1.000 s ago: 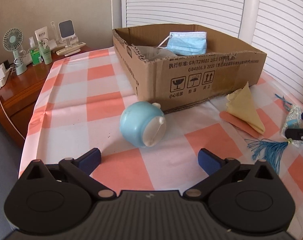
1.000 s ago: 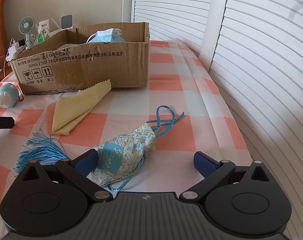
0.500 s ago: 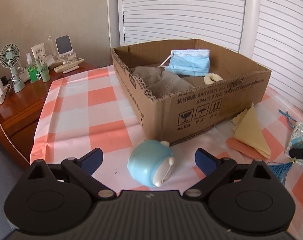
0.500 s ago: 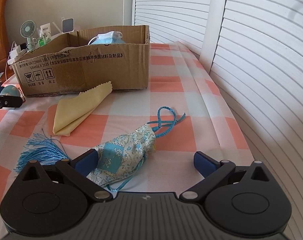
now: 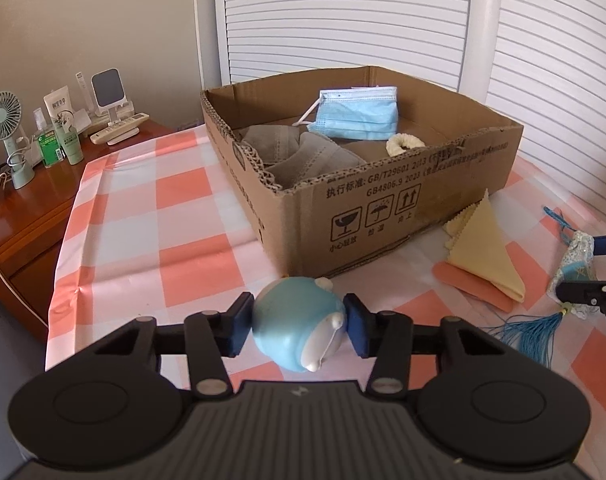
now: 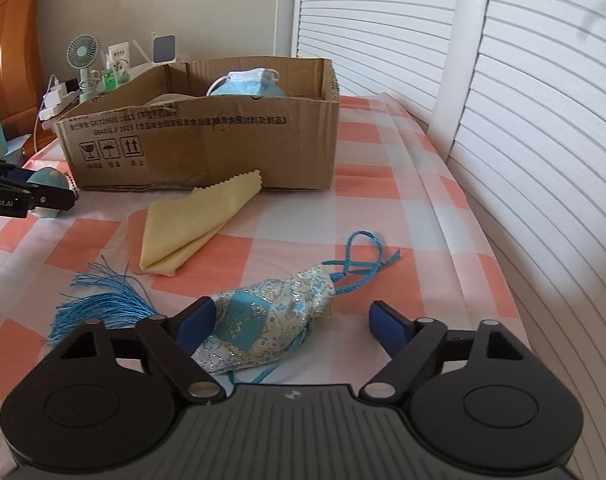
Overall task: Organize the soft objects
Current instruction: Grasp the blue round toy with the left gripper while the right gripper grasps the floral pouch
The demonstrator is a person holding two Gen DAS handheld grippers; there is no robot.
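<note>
My left gripper (image 5: 299,322) is shut on a round light-blue soft toy (image 5: 293,330) with a white face, held in front of the cardboard box (image 5: 383,204). The box holds a blue face mask (image 5: 355,114), grey cloth (image 5: 303,156) and a cream scrunchie (image 5: 406,144). My right gripper (image 6: 291,322) is open around a blue patterned pouch (image 6: 263,316) with a blue tassel (image 6: 103,304) and cord, lying on the checked cloth. The pouch touches the left finger. A folded yellow cloth (image 6: 195,224) lies before the box.
A wooden side table (image 5: 19,208) at left carries a small fan (image 5: 7,128), bottles and a remote. White louvred doors (image 6: 503,120) stand behind and to the right. The table edge (image 6: 499,264) runs close on the right.
My left gripper moved forward onto the blue toy and closed on it, then rose so the box's inside shows. My right gripper stayed open over the pouch.
</note>
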